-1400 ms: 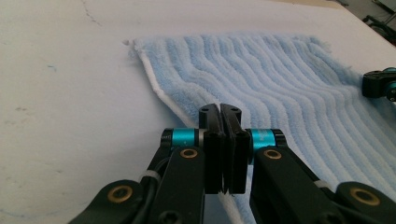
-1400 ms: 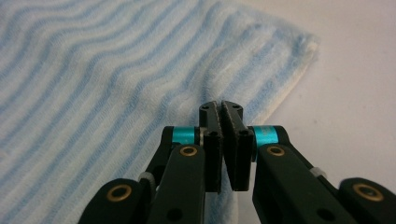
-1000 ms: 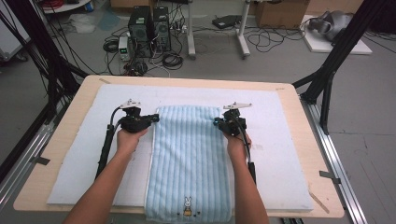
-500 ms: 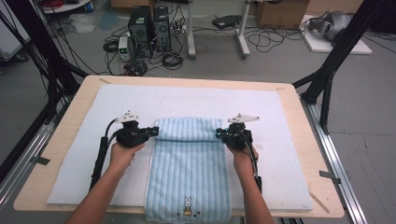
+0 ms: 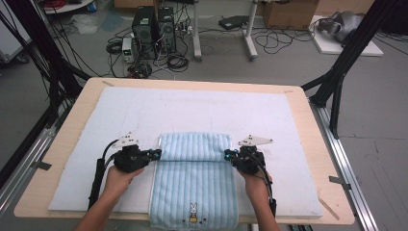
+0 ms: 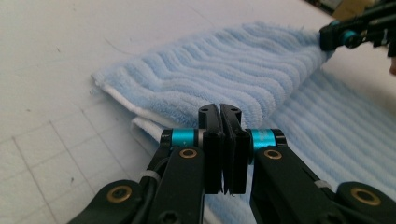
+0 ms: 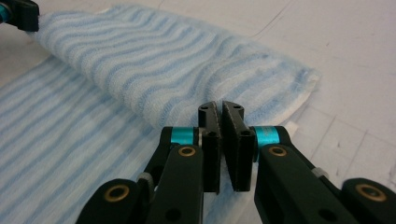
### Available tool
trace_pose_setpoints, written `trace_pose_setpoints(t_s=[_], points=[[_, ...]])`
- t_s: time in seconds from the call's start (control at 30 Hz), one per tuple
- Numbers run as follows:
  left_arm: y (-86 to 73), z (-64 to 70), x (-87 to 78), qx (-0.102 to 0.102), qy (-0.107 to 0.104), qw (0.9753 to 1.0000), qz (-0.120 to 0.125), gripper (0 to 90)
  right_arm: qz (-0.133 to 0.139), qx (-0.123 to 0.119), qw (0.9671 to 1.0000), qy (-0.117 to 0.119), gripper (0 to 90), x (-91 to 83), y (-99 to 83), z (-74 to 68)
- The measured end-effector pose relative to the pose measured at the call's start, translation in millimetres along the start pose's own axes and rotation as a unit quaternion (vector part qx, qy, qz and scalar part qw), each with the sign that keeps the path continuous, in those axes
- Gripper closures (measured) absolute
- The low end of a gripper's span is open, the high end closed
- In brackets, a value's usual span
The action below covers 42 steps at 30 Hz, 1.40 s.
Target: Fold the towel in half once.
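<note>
A light blue striped towel [image 5: 192, 192] lies on the white mat, its near end with a small rabbit emblem [image 5: 193, 211] hanging over the table's front edge. Its far part is folded back toward the person as a puffed flap [image 5: 194, 147]. My left gripper [image 5: 156, 154] is shut on the flap's left corner, jaws pressed together [image 6: 219, 109] against the towel [image 6: 224, 70]. My right gripper [image 5: 227, 154] is shut on the right corner [image 7: 219, 106], with the flap [image 7: 154, 65] rising behind it. Each gripper view also shows the other gripper far off at the flap's opposite end.
A white gridded mat [image 5: 192, 110] covers most of the wooden table [image 5: 308, 115]. Black frame posts [image 5: 337, 82] stand at the table's far corners. Computers and cables [image 5: 154, 29] lie on the floor beyond the table.
Both grippers have drawn back toward the person, pulling the towel's far edge over the rest of the towel. The folded flap has grown longer.
</note>
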<state>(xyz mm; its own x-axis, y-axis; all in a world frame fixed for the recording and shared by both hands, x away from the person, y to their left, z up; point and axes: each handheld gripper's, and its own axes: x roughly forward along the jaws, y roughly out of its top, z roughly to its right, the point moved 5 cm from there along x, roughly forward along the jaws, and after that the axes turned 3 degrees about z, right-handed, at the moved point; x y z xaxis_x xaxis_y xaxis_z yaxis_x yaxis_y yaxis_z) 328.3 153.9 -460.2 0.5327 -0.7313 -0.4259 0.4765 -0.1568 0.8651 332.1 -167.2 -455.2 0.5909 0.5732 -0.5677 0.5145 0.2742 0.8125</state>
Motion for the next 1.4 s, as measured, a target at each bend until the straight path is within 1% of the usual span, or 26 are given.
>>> trace_pose_setpoints(t_s=[0.03, 0.07, 0.1, 0.13, 0.17, 0.2, 0.23, 0.27, 0.3, 0.37, 0.43, 0.47, 0.57, 0.6, 0.73, 0.83, 0.9, 1.0, 1.07, 1.1, 1.13, 1.17, 1.2, 1.23, 1.3, 1.4], points=[[-1.0, -1.0, -0.1, 0.003, 0.002, 1.0, -0.002, 86.3, -0.003, 0.0, 1.0, -0.001, 79.8, -0.1, -0.3, -0.3], [0.0, -3.9, -0.3, 0.008, 0.014, 0.9999, 0.003, 81.8, -0.001, 0.005, 1.0, -0.005, 74.7, -0.2, 0.5, 1.0], [2.8, -8.9, -0.9, -0.003, 0.03, 0.9994, 0.016, 67.9, 0.003, 0.009, 0.9999, -0.009, 70.9, -0.6, 2.4, 4.1], [6.4, -14.6, -2.3, -0.02, 0.035, 0.9988, 0.027, 55.9, 0.009, 0.019, 0.9997, -0.012, 68.0, -0.8, 5.1, 7.8], [10.3, -20.1, -3.9, -0.029, 0.038, 0.998, 0.04, 51.2, 0.013, 0.023, 0.9995, -0.018, 66.1, -1.2, 8.2, 11.9], [14.2, -25.1, -4.8, -0.028, 0.045, 0.9974, 0.049, 50.3, 0.014, 0.025, 0.9993, -0.025, 64.4, -0.7, 11.7, 15.7], [18.5, -29.5, -4.2, -0.024, 0.049, 0.9974, 0.046, 49.0, 0.015, 0.026, 0.9991, -0.03, 63.1, 0.5, 15.5, 20.0], [23.4, -32.9, -3.2, -0.028, 0.042, 0.9977, 0.045, 47.5, 0.013, 0.024, 0.9989, -0.037, 62.3, 2.3, 19.4, 24.3], [29.0, -35.8, -1.9, -0.034, 0.037, 0.9974, 0.053, 47.2, 0.01, 0.023, 0.9987, -0.045, 62.1, 4.7, 23.1, 28.2], [39.7, -41.6, 0.9, -0.029, 0.039, 0.9966, 0.066, 44.7, 0.003, 0.025, 0.9983, -0.053, 59.9, 11.0, 29.8, 34.8], [46.8, -47.8, 6.1, -0.022, 0.046, 0.9967, 0.063, 43.4, -0.007, 0.025, 0.9977, -0.063, 58.2, 17.7, 34.9, 40.5], [49.1, -50.8, 9.0, -0.023, 0.048, 0.9969, 0.058, 43.3, -0.01, 0.026, 0.9975, -0.066, 55.9, 21.3, 37.0, 43.3], [51.3, -58.4, 17.1, -0.029, 0.058, 0.996, 0.061, 43.0, -0.019, 0.031, 0.9968, -0.071, 53.3, 29.8, 41.1, 49.0], [50.8, -60.7, 20.0, -0.03, 0.058, 0.9966, 0.051, 43.0, -0.02, 0.029, 0.9968, -0.072, 52.5, 32.7, 42.1, 50.8], [49.1, -64.5, 32.5, -0.027, 0.063, 0.9971, 0.034, 42.6, -0.033, 0.031, 0.9961, -0.076, 51.4, 43.6, 43.0, 57.1], [47.4, -65.4, 43.4, -0.034, 0.059, 0.9974, 0.021, 40.7, -0.048, 0.036, 0.9952, -0.078, 51.5, 51.8, 41.7, 60.4], [43.2, -65.2, 52.3, -0.033, 0.061, 0.9976, 0.001, 39.7, -0.053, 0.035, 0.9952, -0.074, 52.0, 57.3, 41.3, 61.1], [34.8, -64.4, 64.2, -0.028, 0.068, 0.9968, -0.029, 41.3, -0.066, 0.036, 0.9947, -0.071, 54.8, 64.9, 38.0, 61.1], [29.8, -64.4, 68.8, -0.025, 0.08, 0.9953, -0.048, 48.0, -0.078, 0.039, 0.9937, -0.07, 59.9, 68.9, 34.2, 61.9], [30.0, -63.9, 68.7, -0.016, 0.093, 0.9943, -0.049, 52.0, -0.077, 0.035, 0.9937, -0.073, 63.9, 69.1, 33.9, 62.0], [30.0, -64.1, 68.1, -0.005, 0.104, 0.9932, -0.053, 59.5, -0.079, 0.032, 0.9936, -0.074, 71.1, 68.2, 33.8, 61.7], [29.5, -64.1, 67.2, 0.003, 0.105, 0.9928, -0.057, 70.6, -0.082, 0.026, 0.9939, -0.068, 77.4, 67.9, 33.7, 61.4], [29.2, -64.4, 67.0, 0.001, 0.101, 0.9933, -0.056, 82.3, -0.085, 0.018, 0.9942, -0.063, 82.3, 67.5, 33.4, 60.8], [29.5, -65.0, 66.2, -0.002, 0.098, 0.9935, -0.058, 83.3, -0.088, 0.021, 0.9941, -0.06, 82.9, 67.2, 33.4, 59.1], [30.3, -64.8, 64.8, -0.006, 0.096, 0.9938, -0.057, 84.4, -0.086, 0.011, 0.9945, -0.059, 83.6, 66.5, 33.8, 57.7], [36.6, -62.1, 57.4, -0.012, 0.083, 0.9958, -0.038, 84.6, -0.063, 0.013, 0.9967, -0.049, 83.6, 59.8, 37.3, 54.4]])
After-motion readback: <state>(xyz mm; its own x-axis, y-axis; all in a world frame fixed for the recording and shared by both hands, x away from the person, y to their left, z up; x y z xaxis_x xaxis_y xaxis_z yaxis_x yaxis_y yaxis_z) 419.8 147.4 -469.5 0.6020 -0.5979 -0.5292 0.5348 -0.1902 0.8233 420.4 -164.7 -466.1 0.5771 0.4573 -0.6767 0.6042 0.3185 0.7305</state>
